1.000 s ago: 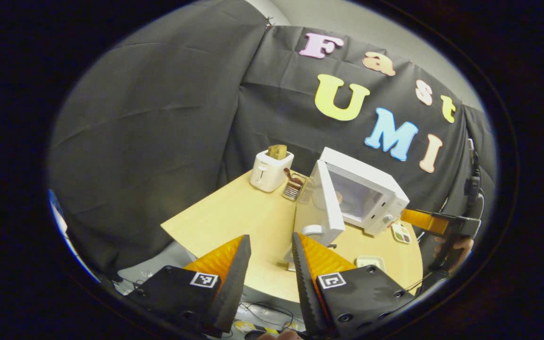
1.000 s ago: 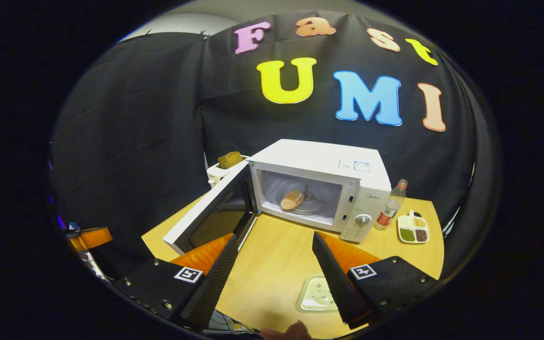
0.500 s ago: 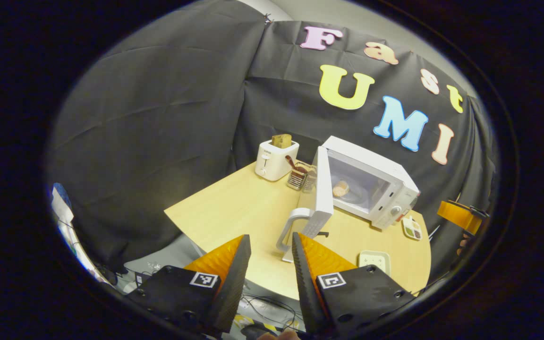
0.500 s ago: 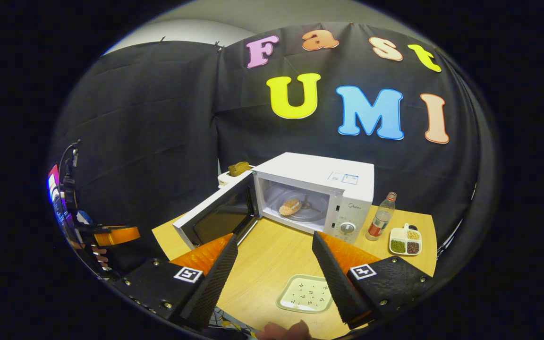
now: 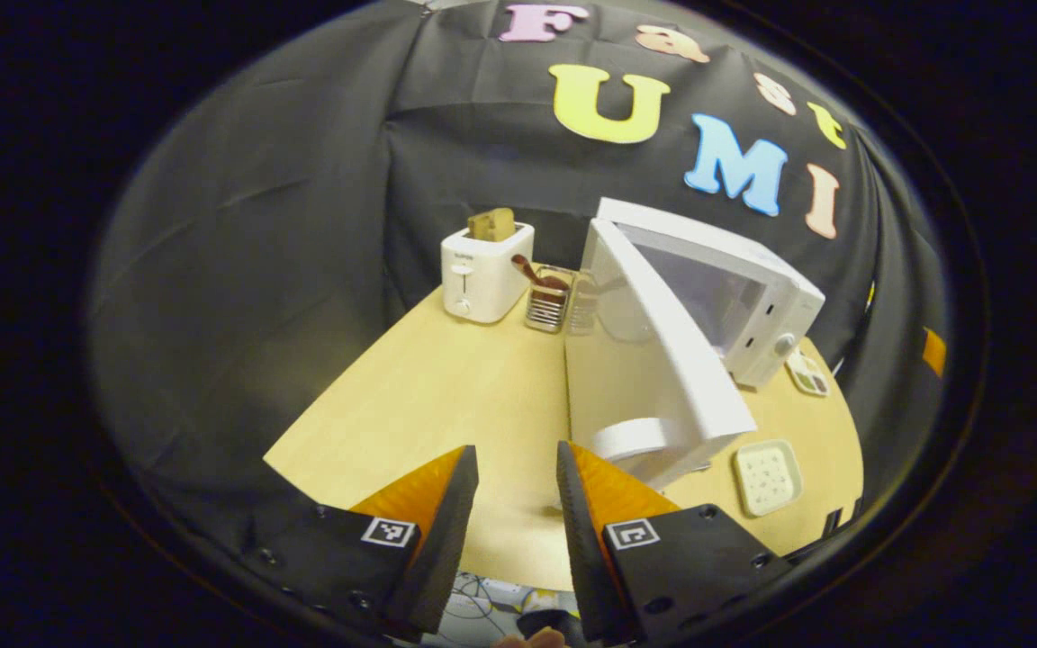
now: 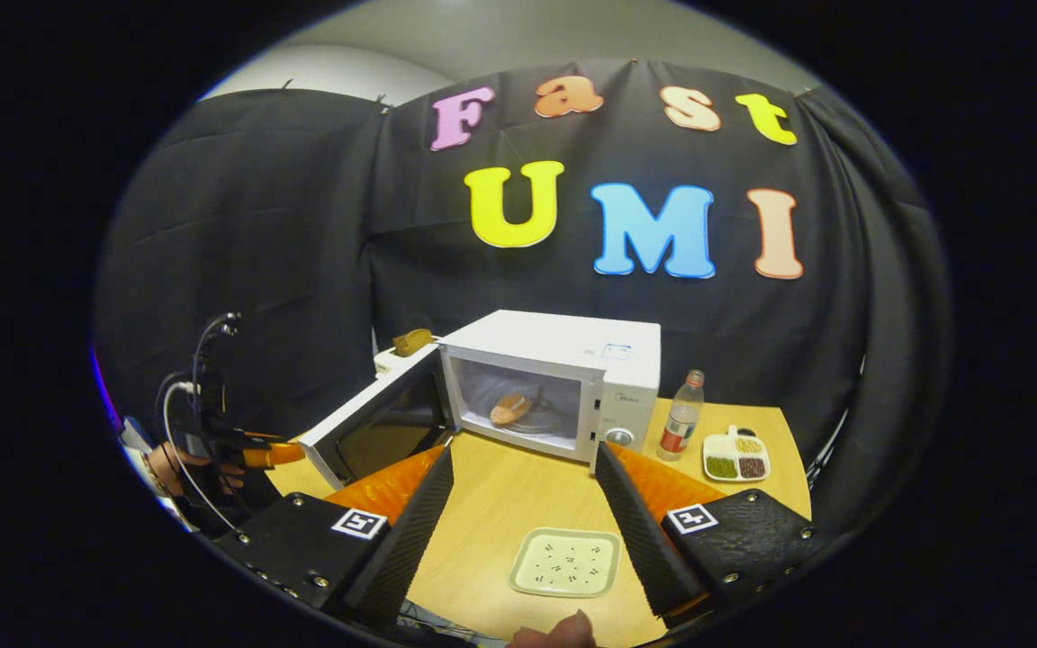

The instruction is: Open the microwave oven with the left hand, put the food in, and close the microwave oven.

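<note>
The white microwave (image 6: 572, 355) stands on the wooden table (image 6: 505, 490) with its door (image 6: 373, 425) swung open to the left. A brown bread roll (image 6: 509, 409) lies on the turntable inside. My right gripper (image 6: 523, 531) is open and holds nothing, hanging back over the table's front above an empty plate (image 6: 565, 562). In the left gripper view the door (image 5: 662, 360) is seen edge-on, with its white handle (image 5: 631, 441) just right of my open, empty left gripper (image 5: 516, 504). The left gripper (image 6: 277, 453) also shows in the right gripper view, left of the door, held by a hand (image 6: 167, 463).
A white toaster (image 5: 482, 270) with a slice of bread and a wire utensil rack (image 5: 547, 301) stand behind the door. A bottle (image 6: 680, 427) and a sectioned dish of beans (image 6: 734, 457) sit right of the microwave. The table's front edge lies just beneath both grippers.
The right gripper has drawn back from the microwave, leaving the roll inside. The left gripper has swung in toward the door's handle, which now looms larger. Both stay open.
</note>
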The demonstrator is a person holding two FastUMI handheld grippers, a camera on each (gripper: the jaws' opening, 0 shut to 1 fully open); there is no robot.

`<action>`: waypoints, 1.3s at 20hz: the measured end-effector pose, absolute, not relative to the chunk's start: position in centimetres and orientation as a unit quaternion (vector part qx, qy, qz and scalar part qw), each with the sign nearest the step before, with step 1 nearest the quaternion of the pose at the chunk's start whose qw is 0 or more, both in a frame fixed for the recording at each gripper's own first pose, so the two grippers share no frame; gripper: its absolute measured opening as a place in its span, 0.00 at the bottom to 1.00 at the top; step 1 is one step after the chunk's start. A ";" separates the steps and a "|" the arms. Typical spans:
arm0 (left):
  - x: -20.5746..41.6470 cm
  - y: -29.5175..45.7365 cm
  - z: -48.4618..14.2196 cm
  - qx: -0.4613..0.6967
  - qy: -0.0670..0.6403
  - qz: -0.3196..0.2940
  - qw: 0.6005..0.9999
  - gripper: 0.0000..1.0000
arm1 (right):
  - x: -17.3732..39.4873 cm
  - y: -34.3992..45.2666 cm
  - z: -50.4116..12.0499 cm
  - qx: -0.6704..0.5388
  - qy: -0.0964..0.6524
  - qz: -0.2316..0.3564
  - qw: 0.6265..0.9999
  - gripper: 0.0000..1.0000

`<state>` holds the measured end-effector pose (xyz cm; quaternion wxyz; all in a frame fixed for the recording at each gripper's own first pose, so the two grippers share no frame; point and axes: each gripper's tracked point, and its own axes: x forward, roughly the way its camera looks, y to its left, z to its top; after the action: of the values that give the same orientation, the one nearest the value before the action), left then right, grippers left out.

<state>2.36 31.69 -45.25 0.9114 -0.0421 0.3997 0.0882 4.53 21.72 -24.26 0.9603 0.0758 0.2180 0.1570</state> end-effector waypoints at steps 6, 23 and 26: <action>7.8 26.1 -47.0 -0.035 0.389 -0.028 0.920 0.63 | 3.0 19.2 -25.7 0.069 0.253 0.070 0.962 0.97; 28.5 10.2 -49.3 0.022 0.331 -0.163 0.929 0.62 | 1.9 11.6 -28.2 0.098 0.308 -0.068 0.944 0.97; 31.6 8.9 -49.5 0.016 0.321 -0.171 0.931 0.68 | 2.6 10.9 -28.7 0.089 0.314 -0.073 0.942 0.97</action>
<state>31.62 8.85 -49.50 0.9313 0.0158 0.3214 -0.1705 2.56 10.92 -28.70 0.9425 0.0894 0.3138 -0.0728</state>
